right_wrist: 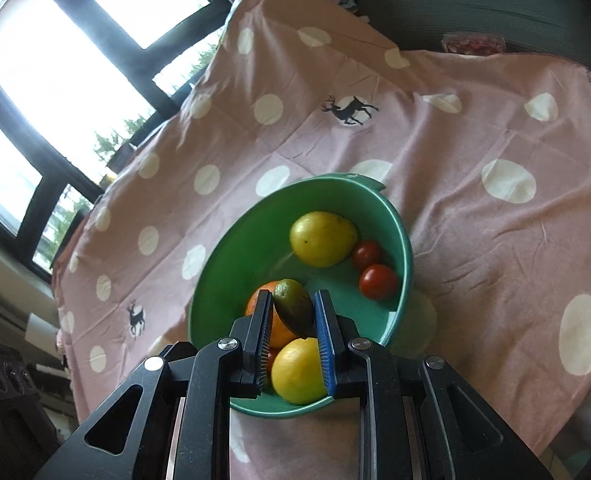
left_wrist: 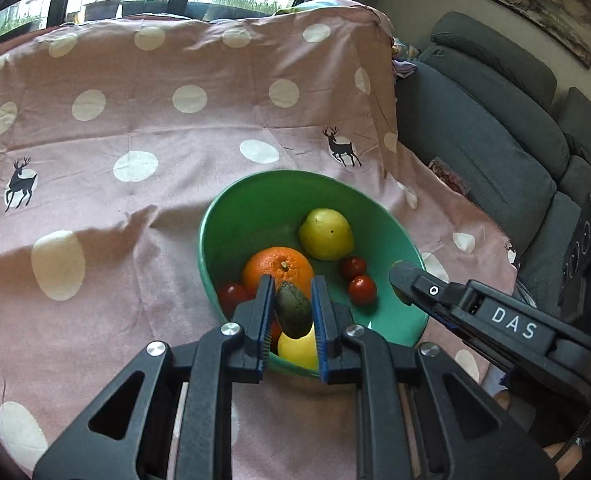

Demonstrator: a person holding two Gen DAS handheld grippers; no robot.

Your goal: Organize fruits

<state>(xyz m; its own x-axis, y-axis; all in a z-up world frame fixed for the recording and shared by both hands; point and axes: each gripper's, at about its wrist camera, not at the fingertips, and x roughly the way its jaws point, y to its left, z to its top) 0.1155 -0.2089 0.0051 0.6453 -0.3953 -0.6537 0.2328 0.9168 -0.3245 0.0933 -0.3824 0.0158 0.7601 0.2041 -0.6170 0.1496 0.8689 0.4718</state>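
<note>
While each tongs pinches 1 dark green fruit [left_wrist: 293, 311], the green bowl [left_wrist: 255, 204] holds 1 orange [left_wrist: 277, 268].

A wide stretch of the pink spotted cloth [left_wrist: 95, 200] lies open to the left of and beyond the green bowl [left_wrist: 255, 208]. Inside the bowl, an orange [left_wrist: 277, 268], a yellow fruit [left_wrist: 326, 234] and tomatoes [left_wrist: 357, 280] crowd the floor. A grey sofa [left_wrist: 495, 140] closes off the right side.
</note>
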